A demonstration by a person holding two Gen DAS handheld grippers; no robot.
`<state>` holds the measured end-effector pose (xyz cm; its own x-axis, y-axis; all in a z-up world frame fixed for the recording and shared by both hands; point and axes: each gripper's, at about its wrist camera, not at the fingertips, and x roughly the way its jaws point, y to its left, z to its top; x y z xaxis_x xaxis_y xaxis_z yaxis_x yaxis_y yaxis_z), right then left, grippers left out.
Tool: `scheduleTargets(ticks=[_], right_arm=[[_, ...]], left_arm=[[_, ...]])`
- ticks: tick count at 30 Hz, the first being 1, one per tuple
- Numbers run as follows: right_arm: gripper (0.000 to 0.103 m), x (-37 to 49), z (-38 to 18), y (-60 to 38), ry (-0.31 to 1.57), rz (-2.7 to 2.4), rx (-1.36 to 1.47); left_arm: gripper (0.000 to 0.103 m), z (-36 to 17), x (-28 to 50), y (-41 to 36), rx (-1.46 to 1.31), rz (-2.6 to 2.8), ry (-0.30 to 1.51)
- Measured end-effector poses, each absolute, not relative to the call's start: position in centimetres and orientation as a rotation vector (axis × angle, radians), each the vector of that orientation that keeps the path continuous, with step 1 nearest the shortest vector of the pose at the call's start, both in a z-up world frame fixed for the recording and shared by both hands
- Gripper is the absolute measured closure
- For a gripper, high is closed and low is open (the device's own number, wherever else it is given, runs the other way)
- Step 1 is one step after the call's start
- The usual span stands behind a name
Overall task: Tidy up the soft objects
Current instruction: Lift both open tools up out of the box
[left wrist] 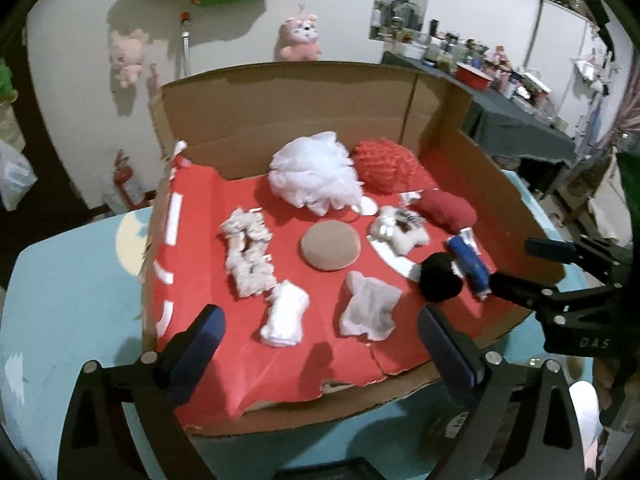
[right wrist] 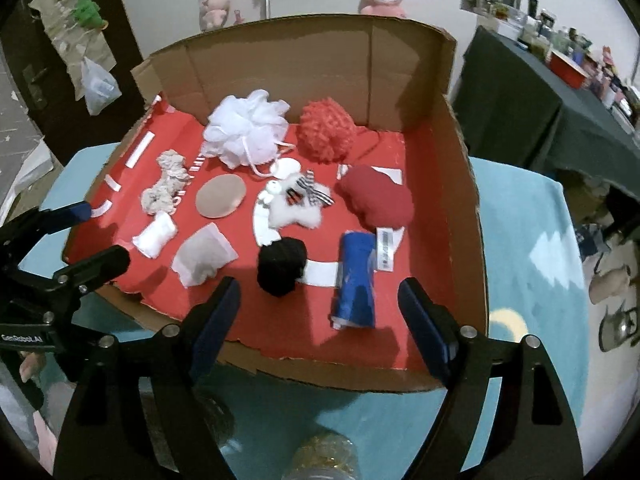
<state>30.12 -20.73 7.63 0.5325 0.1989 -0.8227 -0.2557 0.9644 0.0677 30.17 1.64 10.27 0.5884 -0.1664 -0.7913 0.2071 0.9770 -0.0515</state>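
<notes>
An open cardboard box (left wrist: 280, 108) with a red floor holds several soft items. At the back lie a white mesh pouf (left wrist: 314, 174) and a red pouf (left wrist: 386, 164). In the middle are a cream scrunchie (left wrist: 248, 256), a tan round pad (left wrist: 331, 245), a white plush toy (left wrist: 400, 228) and a red cushion (left wrist: 450, 208). Nearest me sit a white pad (left wrist: 285, 314), a grey-white pouch (left wrist: 370, 310), a black pom (right wrist: 282, 266) and a blue roll (right wrist: 356, 280). My left gripper (left wrist: 320, 344) is open above the box's front edge. My right gripper (right wrist: 320, 320) is open just short of the blue roll.
The box rests on a light blue tablecloth (left wrist: 72, 280). A dark table (left wrist: 500, 112) crowded with bottles stands at the right. Pink plush toys (left wrist: 300, 38) hang on the wall behind. A bottle top (right wrist: 320, 452) shows under my right gripper. A red fire extinguisher (left wrist: 126, 184) stands at the left.
</notes>
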Motion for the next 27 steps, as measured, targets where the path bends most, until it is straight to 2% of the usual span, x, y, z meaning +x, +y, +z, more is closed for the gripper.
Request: scheduleTargets(ticks=[27], right_arm=[[0.022, 29.4, 6.0, -20.7, 0.992, 0.204, -0.077]], left_arm=[[0.004, 7.3, 30.7, 1.8, 0.021, -0.121, 1.002]])
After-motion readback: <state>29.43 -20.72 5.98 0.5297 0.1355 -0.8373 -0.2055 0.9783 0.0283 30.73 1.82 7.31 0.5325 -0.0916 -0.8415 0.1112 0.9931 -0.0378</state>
